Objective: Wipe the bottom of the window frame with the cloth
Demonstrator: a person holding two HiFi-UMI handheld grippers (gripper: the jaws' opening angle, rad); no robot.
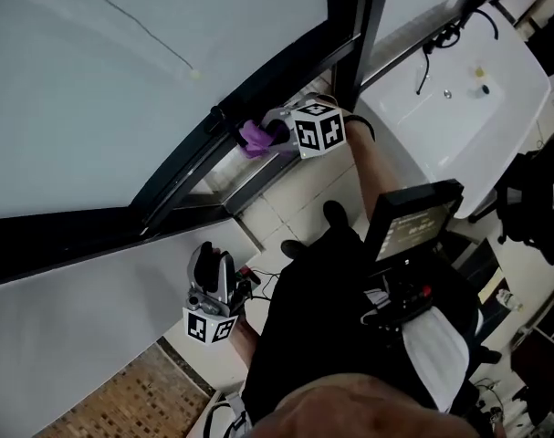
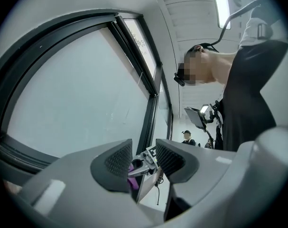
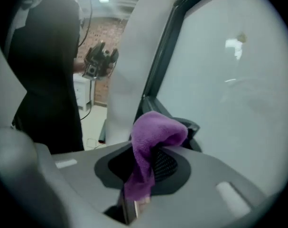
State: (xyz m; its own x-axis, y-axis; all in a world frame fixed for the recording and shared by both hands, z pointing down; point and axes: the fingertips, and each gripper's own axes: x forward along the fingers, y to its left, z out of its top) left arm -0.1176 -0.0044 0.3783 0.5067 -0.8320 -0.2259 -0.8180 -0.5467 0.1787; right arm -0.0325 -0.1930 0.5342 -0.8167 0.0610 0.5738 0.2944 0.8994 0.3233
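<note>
A purple cloth [image 1: 254, 138] is clamped in my right gripper [image 1: 272, 135], which presses it against the bottom of the dark window frame [image 1: 190, 158]. In the right gripper view the cloth [image 3: 153, 139] bulges out between the shut jaws of that gripper [image 3: 146, 163], just before the frame's dark rail [image 3: 165, 56]. My left gripper [image 1: 208, 272] hangs lower, by the white wall under the window, its jaws open and empty [image 2: 143, 159]. Through that gap the right gripper and a bit of purple cloth [image 2: 133, 168] show far off.
A white sink [image 1: 459, 108] stands at the right, a dark vertical window post [image 1: 350, 26] rising beside it. A screen on a chest rig [image 1: 413, 222] hangs over the tiled floor [image 1: 295, 199]. The white wall panel [image 1: 85, 336] slopes down left. Another person [image 2: 186, 137] stands far back.
</note>
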